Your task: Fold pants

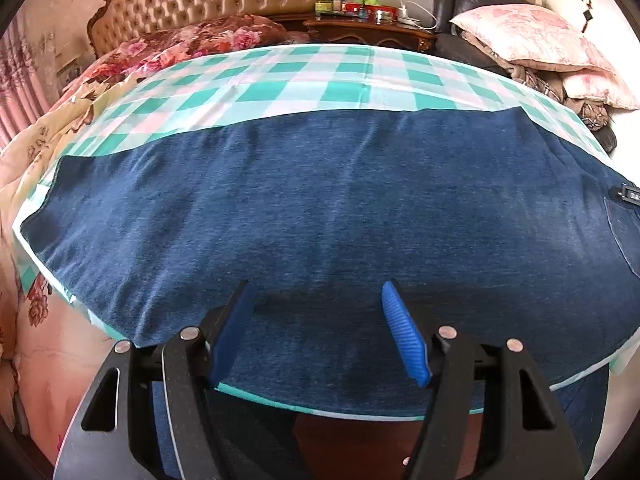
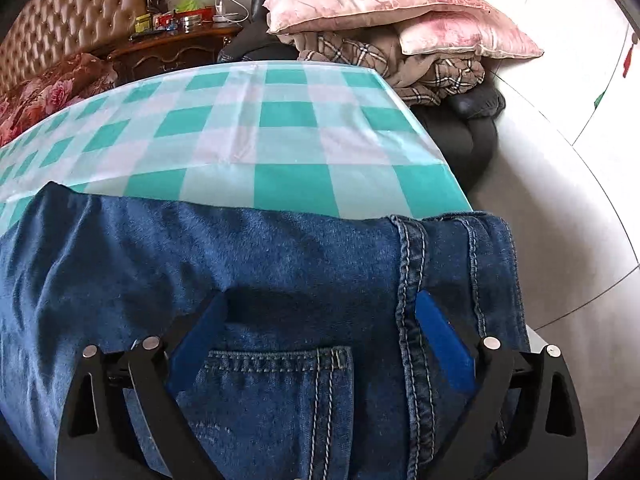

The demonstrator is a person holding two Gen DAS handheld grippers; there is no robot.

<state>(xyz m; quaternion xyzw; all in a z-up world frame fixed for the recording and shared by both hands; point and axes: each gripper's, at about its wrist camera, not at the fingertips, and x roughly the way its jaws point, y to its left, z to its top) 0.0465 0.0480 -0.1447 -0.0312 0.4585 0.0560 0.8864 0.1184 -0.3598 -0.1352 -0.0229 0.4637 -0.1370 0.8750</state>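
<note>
The blue jeans are lying flat, lengthwise across a table covered by a green-and-white checked tablecloth, their near edge reaching the table's front edge. The left gripper is hovering over the leg fabric with its jaws standing wide, nothing between the blue pads. The right gripper is hanging over the waist end (back pocket and stitched seam showing between its fingers), jaws likewise spread wide and gripping nothing. Pink pillows are sitting stacked beyond the table.
</note>
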